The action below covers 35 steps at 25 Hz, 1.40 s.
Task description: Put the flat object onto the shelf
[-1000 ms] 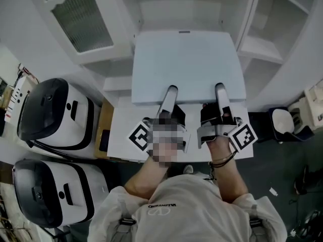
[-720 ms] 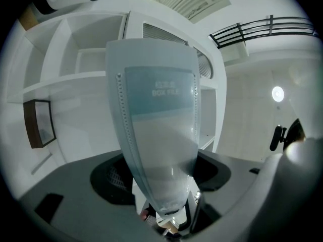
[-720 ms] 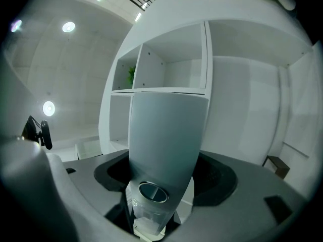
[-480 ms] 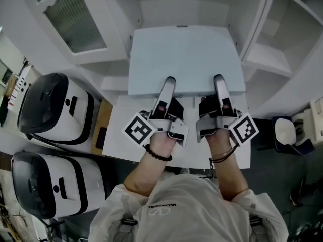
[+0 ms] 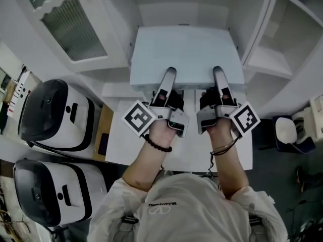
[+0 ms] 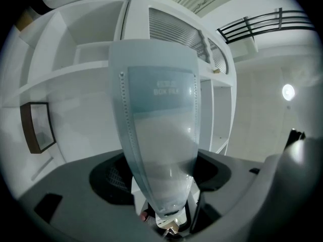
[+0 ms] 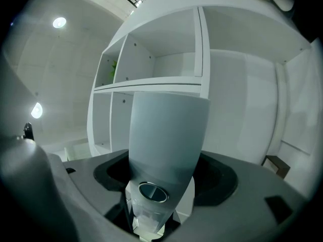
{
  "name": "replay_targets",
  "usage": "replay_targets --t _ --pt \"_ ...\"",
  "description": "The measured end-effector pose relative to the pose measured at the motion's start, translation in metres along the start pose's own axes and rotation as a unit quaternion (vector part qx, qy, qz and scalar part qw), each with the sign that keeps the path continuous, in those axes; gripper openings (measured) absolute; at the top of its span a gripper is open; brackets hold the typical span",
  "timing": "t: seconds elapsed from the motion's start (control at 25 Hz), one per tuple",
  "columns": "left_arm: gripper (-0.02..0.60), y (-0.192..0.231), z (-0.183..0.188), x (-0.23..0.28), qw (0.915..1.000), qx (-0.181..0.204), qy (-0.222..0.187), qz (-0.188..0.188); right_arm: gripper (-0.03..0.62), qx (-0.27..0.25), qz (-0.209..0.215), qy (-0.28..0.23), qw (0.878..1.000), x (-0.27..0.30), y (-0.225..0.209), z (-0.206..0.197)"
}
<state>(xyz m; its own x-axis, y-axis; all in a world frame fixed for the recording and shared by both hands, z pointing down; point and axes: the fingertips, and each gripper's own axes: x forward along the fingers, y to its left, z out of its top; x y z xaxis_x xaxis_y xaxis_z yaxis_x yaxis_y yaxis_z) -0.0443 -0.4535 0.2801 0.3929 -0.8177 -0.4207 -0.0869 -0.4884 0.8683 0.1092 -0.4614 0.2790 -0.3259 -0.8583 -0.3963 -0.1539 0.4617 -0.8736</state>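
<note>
Two tools in use: the left hand-held gripper (image 5: 170,76) and the right hand-held gripper (image 5: 218,74), one in each of the person's hands, side by side
Task's thing: a pale blue flat object (image 5: 186,49), a wide rectangular slab; held roughly level in front of the person, its far edge toward the white shelf unit (image 5: 265,59); whether it touches the shelf cannot be told
Left grip: jaws set wide and clamped on the near edge of the flat object (image 6: 159,115); the upper jaw lies on its top face; faint print shows on the slab
Right grip: jaws likewise wide and clamped on the same near edge (image 7: 169,135), to the right of the left one
Marker cubes: a black-and-white square pattern on each, left (image 5: 140,120) and right (image 5: 246,119), just in front of the wrists
Wrists: a dark beaded bracelet (image 5: 157,146) on the left
Below the hands: a white counter (image 5: 116,140)
Shelf detail: open white compartments with bare boards (image 7: 151,87); a dark-framed picture (image 6: 38,126) in one compartment
Left of the person: two black-and-white machines (image 5: 53,115), one behind the other
Upper left: a white cabinet door with a ribbed panel (image 5: 70,29)
</note>
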Motion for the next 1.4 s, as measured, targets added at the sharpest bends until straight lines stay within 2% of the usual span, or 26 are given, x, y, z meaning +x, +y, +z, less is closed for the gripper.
replay_targets --t 0.28,0.8,1.0,1.2,1.32,1.4 --pt "0.321 0.008 0.016 0.017 1.0 -0.002 -0.003 0.008 0.351 0.004 -0.015 0.009 1.0 0.025 -0.005 -0.002" --pt "0.336 0.017 0.022 0.035 1.0 0.0 0.003 0.005 0.36 -0.008 -0.038 0.008 0.999 0.035 -0.01 0.002" --pt "0.35 0.009 0.02 0.034 0.9998 -0.006 -0.001 -0.019 0.365 -0.021 -0.023 0.023 0.999 0.035 -0.006 -0.001" --pt "0.376 0.008 0.024 0.018 0.9995 0.026 -0.013 -0.015 0.385 -0.067 0.014 0.027 0.997 0.022 0.01 -0.013" --pt "0.376 0.013 0.026 -0.003 0.9986 0.05 -0.02 -0.002 0.357 -0.136 0.002 0.006 0.991 -0.002 0.009 -0.014" --pt "0.376 0.017 0.025 -0.018 0.9964 0.083 -0.015 0.013 0.347 -0.198 -0.009 -0.009 0.98 -0.017 0.011 -0.008"
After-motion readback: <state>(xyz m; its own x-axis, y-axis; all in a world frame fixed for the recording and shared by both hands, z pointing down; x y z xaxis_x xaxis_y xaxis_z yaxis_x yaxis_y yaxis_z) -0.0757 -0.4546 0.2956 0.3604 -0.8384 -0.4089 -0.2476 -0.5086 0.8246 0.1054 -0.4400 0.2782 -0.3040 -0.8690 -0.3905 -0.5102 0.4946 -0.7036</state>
